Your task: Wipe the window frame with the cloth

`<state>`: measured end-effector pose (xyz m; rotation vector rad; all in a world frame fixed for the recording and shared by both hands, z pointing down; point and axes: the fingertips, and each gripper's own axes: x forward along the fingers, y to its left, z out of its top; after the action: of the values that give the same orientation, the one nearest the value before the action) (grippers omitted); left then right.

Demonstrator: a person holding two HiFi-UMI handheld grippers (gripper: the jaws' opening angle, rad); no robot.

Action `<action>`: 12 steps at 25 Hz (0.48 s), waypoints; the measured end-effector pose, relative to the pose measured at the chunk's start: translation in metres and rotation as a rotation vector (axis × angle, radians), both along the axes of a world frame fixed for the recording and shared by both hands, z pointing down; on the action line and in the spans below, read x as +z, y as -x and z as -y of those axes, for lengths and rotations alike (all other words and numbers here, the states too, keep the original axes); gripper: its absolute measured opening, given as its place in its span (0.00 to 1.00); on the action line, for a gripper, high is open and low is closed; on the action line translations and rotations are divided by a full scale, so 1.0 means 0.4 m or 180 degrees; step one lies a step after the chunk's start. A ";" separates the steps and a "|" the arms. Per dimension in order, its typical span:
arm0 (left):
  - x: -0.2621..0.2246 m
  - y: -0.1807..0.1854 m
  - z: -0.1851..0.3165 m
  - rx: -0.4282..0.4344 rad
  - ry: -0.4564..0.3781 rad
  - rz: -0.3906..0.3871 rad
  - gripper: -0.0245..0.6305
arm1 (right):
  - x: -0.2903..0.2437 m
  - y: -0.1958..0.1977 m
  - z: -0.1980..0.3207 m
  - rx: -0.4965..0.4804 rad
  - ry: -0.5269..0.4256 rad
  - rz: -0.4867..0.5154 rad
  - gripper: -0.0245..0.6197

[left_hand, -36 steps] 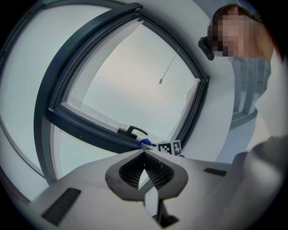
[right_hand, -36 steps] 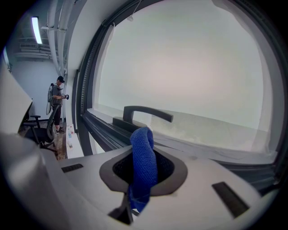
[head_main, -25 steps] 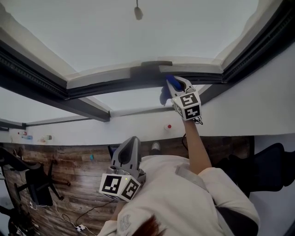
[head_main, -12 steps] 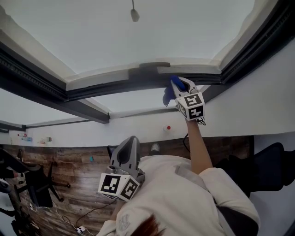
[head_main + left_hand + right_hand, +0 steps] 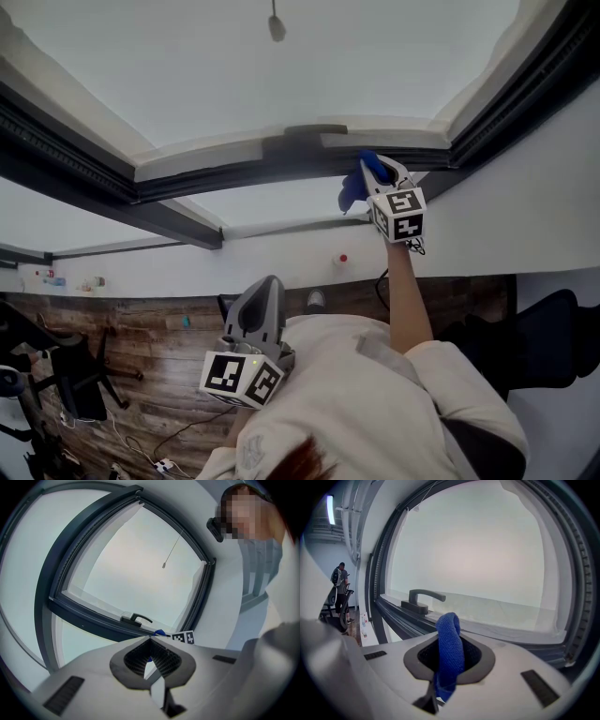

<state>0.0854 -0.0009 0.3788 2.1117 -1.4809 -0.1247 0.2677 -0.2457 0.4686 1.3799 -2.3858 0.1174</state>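
Both are clenched: the right gripper [image 5: 374, 171] on the blue cloth [image 5: 449, 651] beside the window frame [image 5: 234, 167], the left gripper [image 5: 150, 641] empty, well apart.

Office-type workroom, by look of it. Large dark window frame [image 5: 234, 169] with lever handle [image 5: 423, 599], set in plain white wall [image 5: 525, 206]. Below window frame in head view – wood-plank floor [image 5: 141, 347], black swivel chair [image 5: 80, 380] at lower left, loose cables [image 5: 178, 431] near it. Left of window frame in right gripper view – strip light [image 5: 330, 503] high up, person [image 5: 341, 590] standing far off.
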 end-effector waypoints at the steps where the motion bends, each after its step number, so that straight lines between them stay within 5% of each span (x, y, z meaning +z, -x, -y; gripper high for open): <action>1: 0.000 0.000 -0.001 -0.0002 0.0001 -0.0001 0.04 | 0.000 -0.008 0.001 0.0024 -0.0001 0.0003 0.12; 12: 0.001 -0.004 -0.003 -0.0023 -0.0006 0.0001 0.04 | -0.001 -0.095 0.011 0.0274 -0.0017 0.0036 0.12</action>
<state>0.0868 0.0002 0.3794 2.1079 -1.4893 -0.1286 0.3055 -0.2502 0.4680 1.4885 -2.3379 0.1421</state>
